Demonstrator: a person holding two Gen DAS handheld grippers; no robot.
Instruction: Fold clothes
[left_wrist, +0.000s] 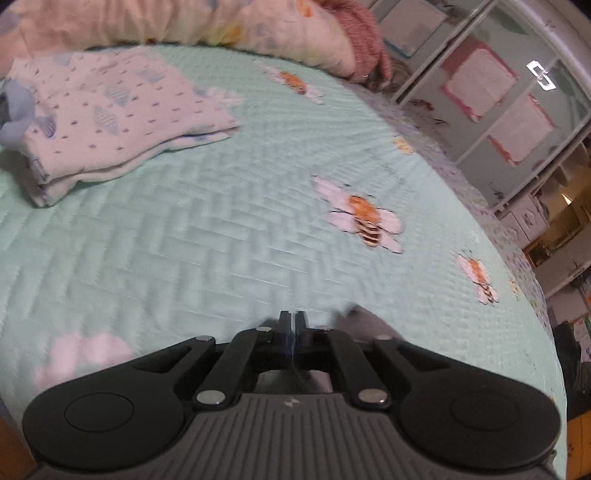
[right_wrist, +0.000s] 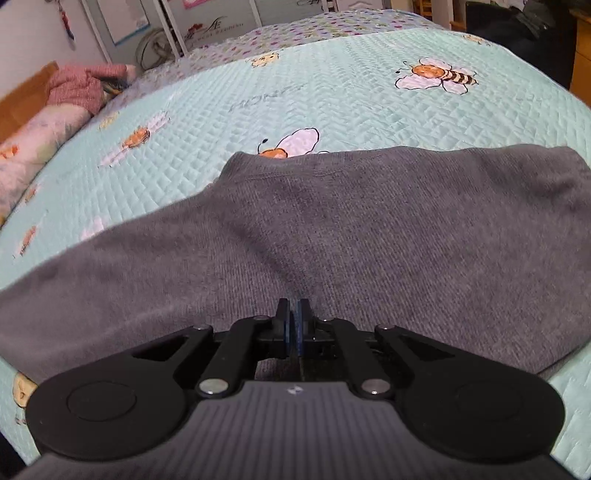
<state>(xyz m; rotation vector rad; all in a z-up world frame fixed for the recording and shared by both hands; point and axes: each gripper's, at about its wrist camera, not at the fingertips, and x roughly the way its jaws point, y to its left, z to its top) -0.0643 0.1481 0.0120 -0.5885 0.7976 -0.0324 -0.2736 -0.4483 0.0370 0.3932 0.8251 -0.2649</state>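
A dark grey knit garment (right_wrist: 332, 229) lies spread across the mint bee-print bedspread (right_wrist: 332, 103) in the right wrist view. My right gripper (right_wrist: 294, 306) is shut, its tips pinching the grey cloth at its near edge. In the left wrist view my left gripper (left_wrist: 294, 317) is shut, with a bit of the grey garment (left_wrist: 364, 321) showing just right of its tips; whether it holds cloth is unclear. A folded white garment with blue print (left_wrist: 110, 114) lies at the far left on the bedspread (left_wrist: 229, 221).
A rolled floral quilt (left_wrist: 229, 26) and a pink towel (left_wrist: 365, 40) lie along the head of the bed. White shelving with glass panels (left_wrist: 498, 92) stands beyond the bed's right side. A wooden headboard (right_wrist: 22, 99) is at far left.
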